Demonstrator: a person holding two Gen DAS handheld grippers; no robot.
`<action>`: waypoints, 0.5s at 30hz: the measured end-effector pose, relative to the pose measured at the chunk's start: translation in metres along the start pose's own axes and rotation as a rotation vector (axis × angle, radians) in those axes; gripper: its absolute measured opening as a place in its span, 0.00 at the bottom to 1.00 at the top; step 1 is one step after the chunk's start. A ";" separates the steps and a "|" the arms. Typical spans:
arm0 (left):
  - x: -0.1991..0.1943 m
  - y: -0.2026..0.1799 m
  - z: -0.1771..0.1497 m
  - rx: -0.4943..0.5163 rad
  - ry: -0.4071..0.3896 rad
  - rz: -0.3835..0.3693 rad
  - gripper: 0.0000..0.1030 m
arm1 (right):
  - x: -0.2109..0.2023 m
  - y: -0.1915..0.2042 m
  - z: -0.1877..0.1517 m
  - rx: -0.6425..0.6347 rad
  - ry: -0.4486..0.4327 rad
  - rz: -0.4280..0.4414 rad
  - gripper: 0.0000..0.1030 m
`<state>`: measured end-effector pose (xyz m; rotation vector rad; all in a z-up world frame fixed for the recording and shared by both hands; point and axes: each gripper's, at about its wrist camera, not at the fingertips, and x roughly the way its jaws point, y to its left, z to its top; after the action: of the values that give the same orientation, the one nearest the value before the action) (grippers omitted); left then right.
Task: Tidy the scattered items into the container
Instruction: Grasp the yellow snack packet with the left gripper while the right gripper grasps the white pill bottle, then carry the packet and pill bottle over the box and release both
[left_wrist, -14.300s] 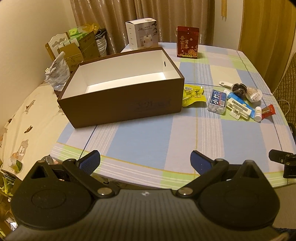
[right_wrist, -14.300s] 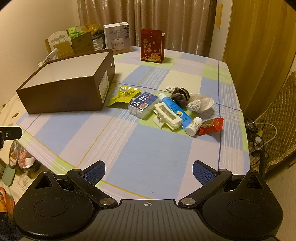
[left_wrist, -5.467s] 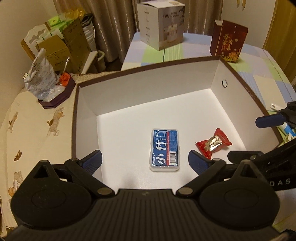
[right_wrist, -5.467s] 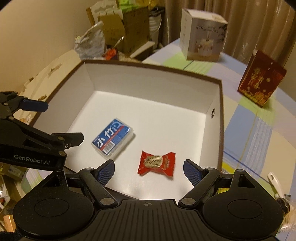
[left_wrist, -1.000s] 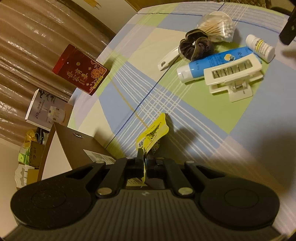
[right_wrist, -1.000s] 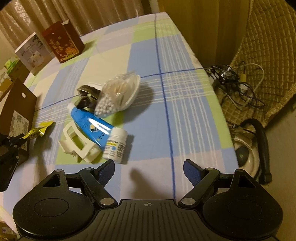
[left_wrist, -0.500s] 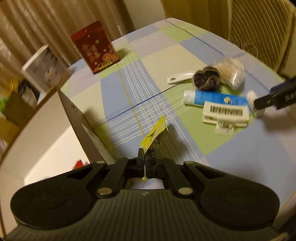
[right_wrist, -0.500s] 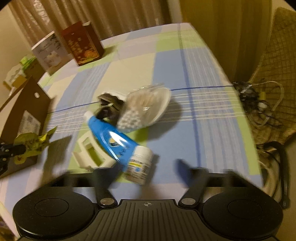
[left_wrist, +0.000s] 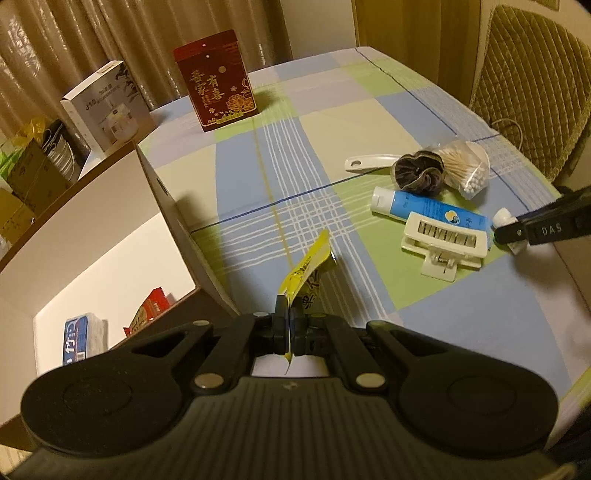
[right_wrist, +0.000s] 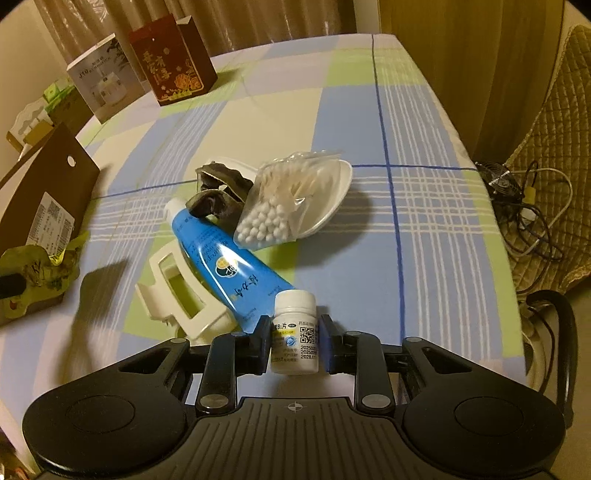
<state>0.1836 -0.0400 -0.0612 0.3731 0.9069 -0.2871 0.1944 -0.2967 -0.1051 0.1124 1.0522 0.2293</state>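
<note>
Left wrist view: left gripper (left_wrist: 287, 325) clamped tight on yellow packet (left_wrist: 304, 271), beside brown box (left_wrist: 184, 229). Right gripper (right_wrist: 294, 343) jaws closing around white pill bottle (right_wrist: 295, 332) on tablecloth (right_wrist: 424, 258); small gaps remain.

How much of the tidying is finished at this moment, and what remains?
Done: the blue-label case and red candy lie in the brown box. In hand: the left gripper pinches the yellow packet; the right gripper is closing around the white bottle. Left: blue tube, white clip, scrunchie, cotton swabs.
</note>
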 end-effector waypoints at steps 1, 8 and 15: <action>-0.002 0.001 0.000 -0.005 -0.004 -0.003 0.00 | -0.004 0.000 -0.001 -0.003 -0.004 -0.002 0.29; -0.017 0.008 -0.003 -0.037 -0.039 -0.028 0.00 | -0.028 0.012 -0.001 -0.020 -0.037 -0.009 0.29; -0.040 0.022 -0.010 -0.084 -0.092 -0.035 0.00 | -0.047 0.038 -0.002 -0.050 -0.061 0.019 0.29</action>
<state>0.1618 -0.0121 -0.0305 0.2650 0.8325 -0.2953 0.1649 -0.2707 -0.0589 0.0834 0.9847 0.2679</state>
